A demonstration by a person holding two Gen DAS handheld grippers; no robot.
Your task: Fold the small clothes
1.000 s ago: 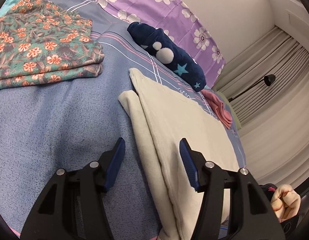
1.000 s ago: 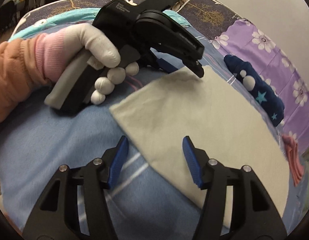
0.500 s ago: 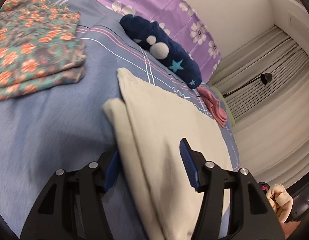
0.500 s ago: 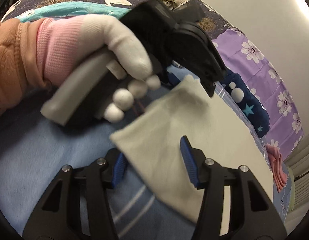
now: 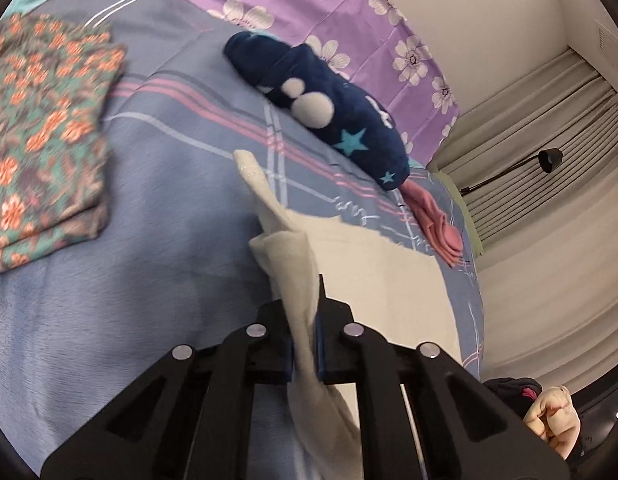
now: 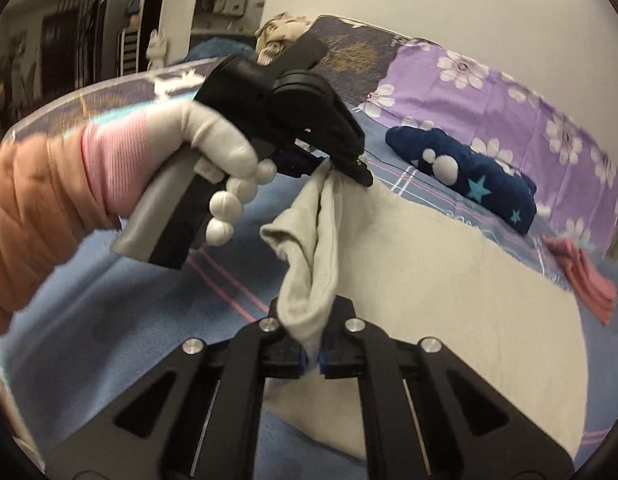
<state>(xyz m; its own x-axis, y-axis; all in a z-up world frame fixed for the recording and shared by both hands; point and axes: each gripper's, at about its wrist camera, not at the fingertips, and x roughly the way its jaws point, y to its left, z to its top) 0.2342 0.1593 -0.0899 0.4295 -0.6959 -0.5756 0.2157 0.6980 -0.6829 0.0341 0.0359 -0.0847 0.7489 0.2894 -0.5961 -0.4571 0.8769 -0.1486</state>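
I note my left gripper [image 5: 305, 354] and right gripper [image 6: 312, 354] each clenched on the cream fabric garment's [image 6: 449, 280] edge, jaws still closing.

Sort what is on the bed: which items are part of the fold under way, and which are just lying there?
In the job:
cream cloth, one edge lifted
left hand-held gripper, shut on that edge
right hand-held gripper, shut on the same edge

Lying about:
floral folded garment
navy star-print item
pink garment

the cloth [image 5: 373, 280] is plain cream, lying on a blue bed sheet [image 5: 109, 320] crossed by pink and white stripes. beyond the cloth, a navy garment [image 5: 329, 108] bears white dots and teal stars before a purple white-flowered pillow [image 5: 349, 12].
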